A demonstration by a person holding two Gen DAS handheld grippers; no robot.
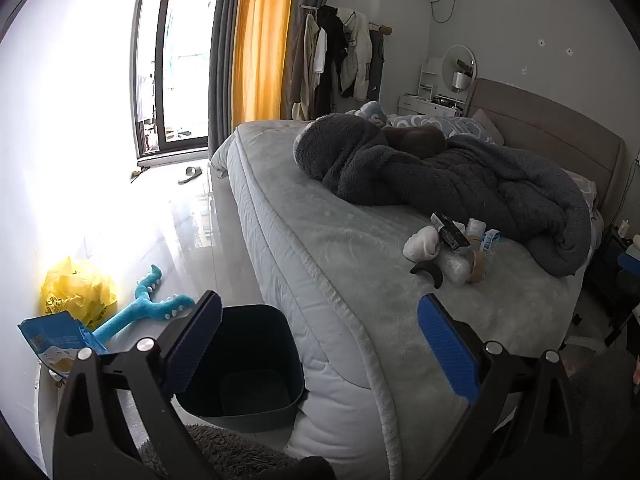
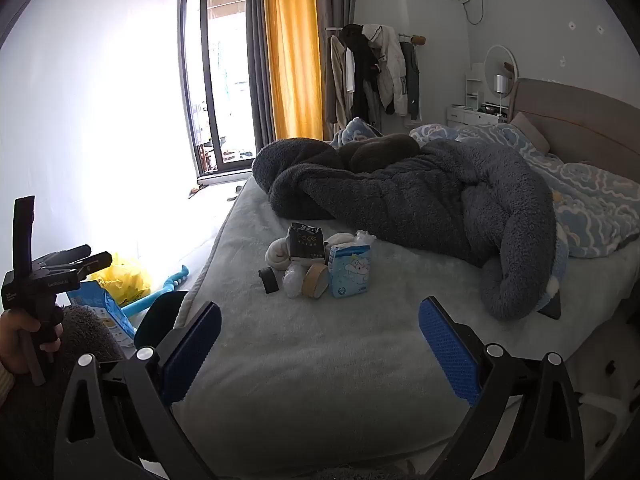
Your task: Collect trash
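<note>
A small heap of trash lies on the grey bed (image 2: 320, 360): a black "Face" packet (image 2: 306, 242), a blue tissue pack (image 2: 350, 270), a brown tape roll (image 2: 314, 280), crumpled clear plastic (image 2: 292, 280), a black curved piece (image 2: 269, 279) and a white wad (image 2: 278, 254). The left wrist view shows the same heap (image 1: 452, 248) farther right. My right gripper (image 2: 320, 352) is open and empty, short of the heap. My left gripper (image 1: 320, 344) is open and empty over the bed's edge, above a dark bin (image 1: 248, 360) on the floor. A hand (image 2: 20, 332) holds the left gripper (image 2: 94, 258).
A dark fleece blanket (image 2: 420, 200) is bunched behind the heap. On the floor by the wall lie a yellow bag (image 1: 76, 288), a blue toy (image 1: 148, 308) and a blue packet (image 1: 52, 336). A slipper (image 1: 191, 174) lies near the glass door.
</note>
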